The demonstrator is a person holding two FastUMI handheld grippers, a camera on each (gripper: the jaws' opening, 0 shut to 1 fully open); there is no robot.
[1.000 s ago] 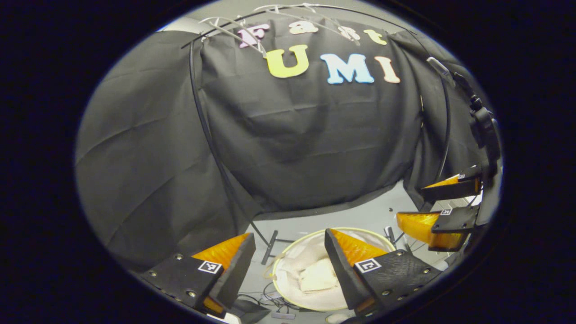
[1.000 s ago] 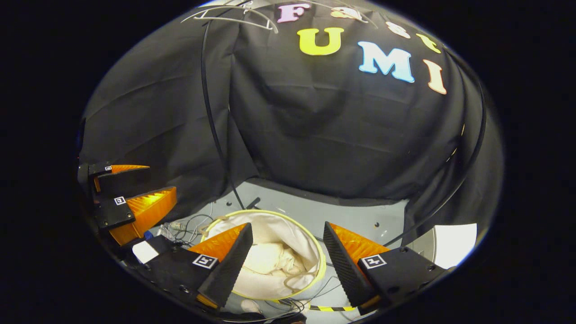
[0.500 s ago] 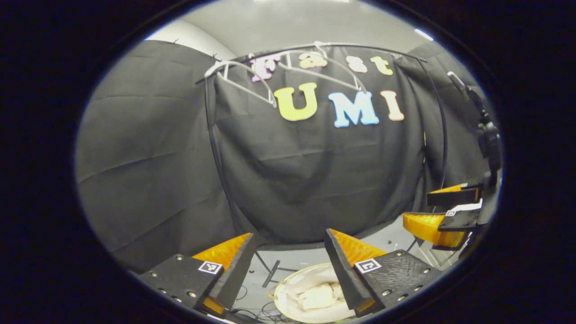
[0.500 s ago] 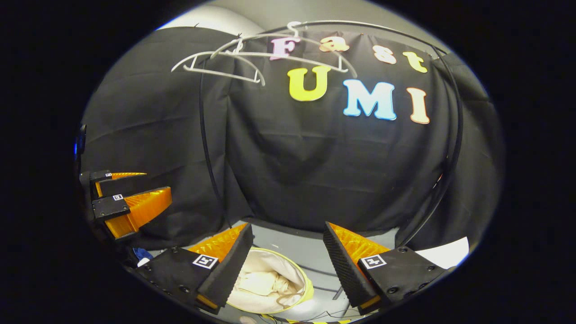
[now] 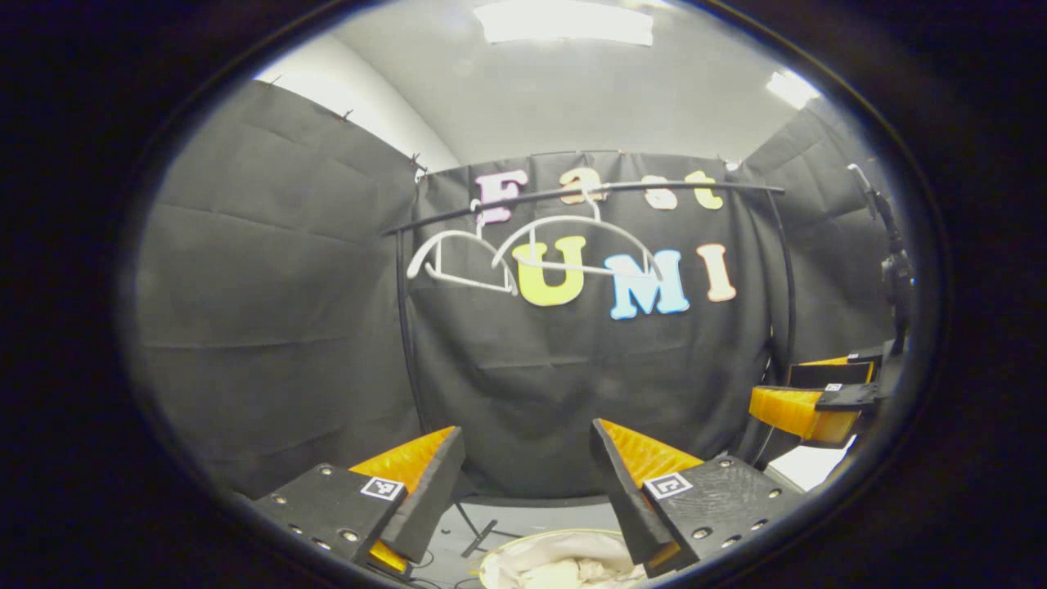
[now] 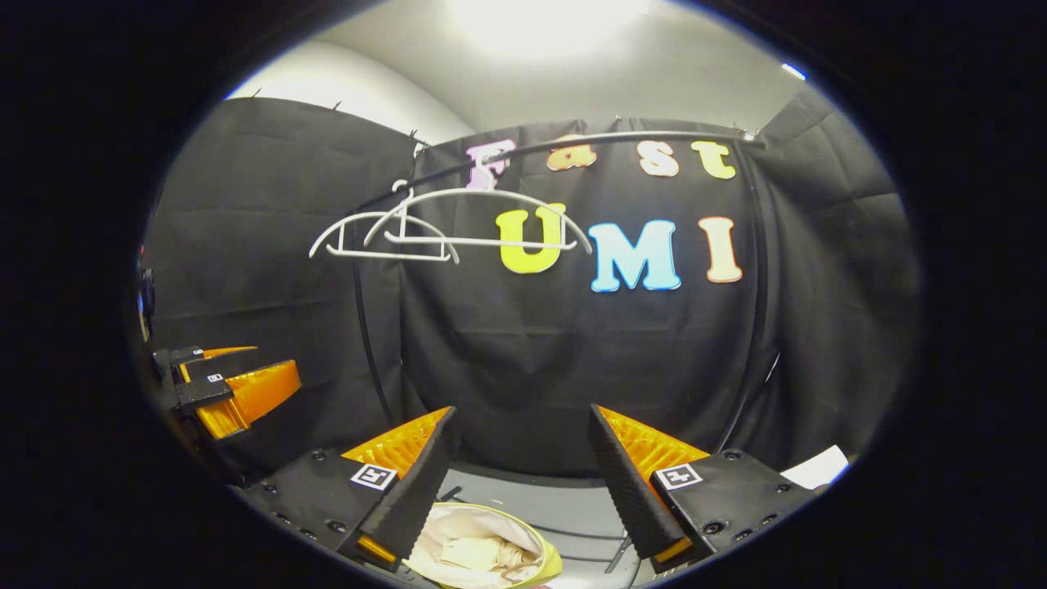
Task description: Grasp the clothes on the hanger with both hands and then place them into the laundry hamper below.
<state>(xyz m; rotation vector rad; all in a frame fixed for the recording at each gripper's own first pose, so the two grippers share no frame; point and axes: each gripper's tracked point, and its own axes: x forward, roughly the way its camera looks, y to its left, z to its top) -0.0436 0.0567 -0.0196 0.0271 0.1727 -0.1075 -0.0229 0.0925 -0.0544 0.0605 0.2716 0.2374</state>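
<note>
Cream clothes [image 5: 564, 568] [image 6: 470, 552] lie crumpled inside the round, yellow-rimmed laundry hamper [image 5: 491, 560] [image 6: 550, 563] on the floor, at the bottom edge of both views. Two bare white hangers [image 5: 466, 263] [image 6: 483, 219] hang on the black rail [image 5: 622, 188] [image 6: 622, 139] high in front of the wall. My left gripper [image 5: 526, 427] is open and holds nothing, well above the hamper. Level with it, my right gripper [image 6: 520, 411] is open and holds nothing too. The right gripper [image 5: 806, 401] also appears at the right of the left gripper view, and the left gripper [image 6: 237, 384] at the left of the right gripper view.
The rack's black upright poles [image 5: 403, 327] [image 6: 761, 286] stand at either end of the rail. Cables and a rack foot [image 5: 478, 536] lie on the grey floor beside the hamper. A white sheet [image 6: 818, 468] lies on the floor at the right.
Both grippers have risen and tilted up. The hamper has slid to the bottom edge of each view, and the hangers and ceiling have come into sight. Both stay open.
</note>
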